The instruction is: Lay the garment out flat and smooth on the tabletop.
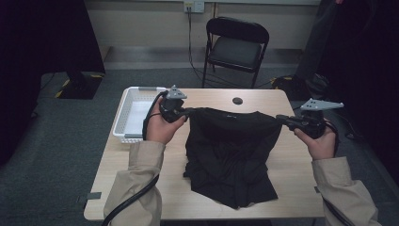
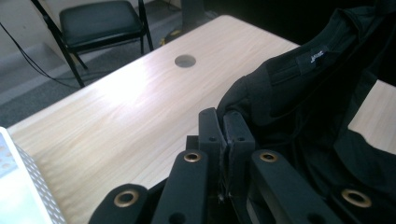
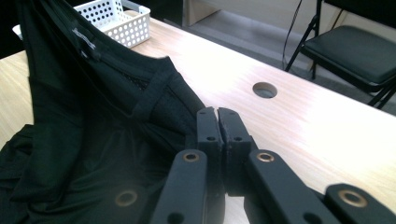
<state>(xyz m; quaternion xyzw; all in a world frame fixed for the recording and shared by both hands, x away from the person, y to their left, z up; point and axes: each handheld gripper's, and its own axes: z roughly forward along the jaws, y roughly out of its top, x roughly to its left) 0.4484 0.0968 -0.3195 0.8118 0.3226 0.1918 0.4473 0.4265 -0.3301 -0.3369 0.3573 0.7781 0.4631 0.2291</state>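
Now gripping black shirt between left gripper and right gripper, both clamped shut on its top edge, hem dragging on counter.

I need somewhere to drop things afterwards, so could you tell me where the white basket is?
In the high view, the white basket sits at the table's far left corner.
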